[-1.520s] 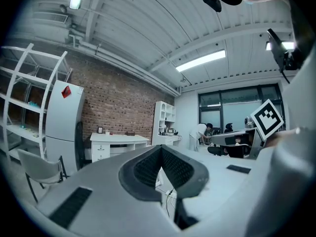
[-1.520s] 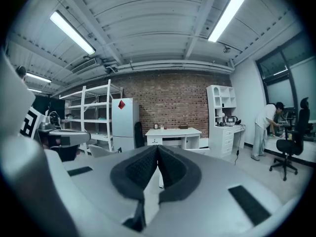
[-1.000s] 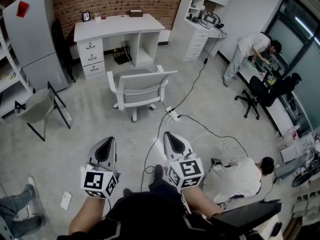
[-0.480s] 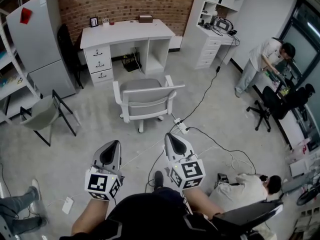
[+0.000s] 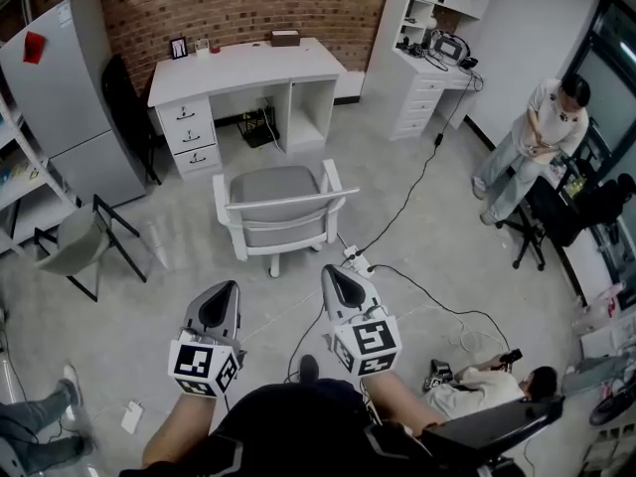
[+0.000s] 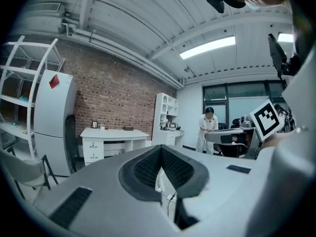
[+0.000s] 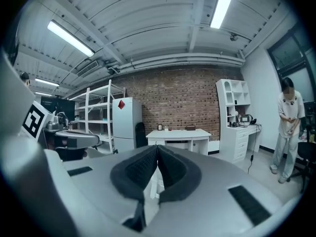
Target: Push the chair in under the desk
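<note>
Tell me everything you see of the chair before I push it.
The chair has a white frame with armrests, grey seat and back pads and a white base. It stands upright on the concrete floor, pulled out clear of the desk, backrest toward the person. Only the floor touches it.

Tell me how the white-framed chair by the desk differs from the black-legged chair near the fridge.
The white-framed chair has white arms; the black-legged chair shows none. The white-framed chair stands on a central post, the black-legged chair on thin splayed legs. The white-framed chair faces the desk; the black-legged chair sits off to the left near the fridge. Both have grey seats and are empty.
</note>
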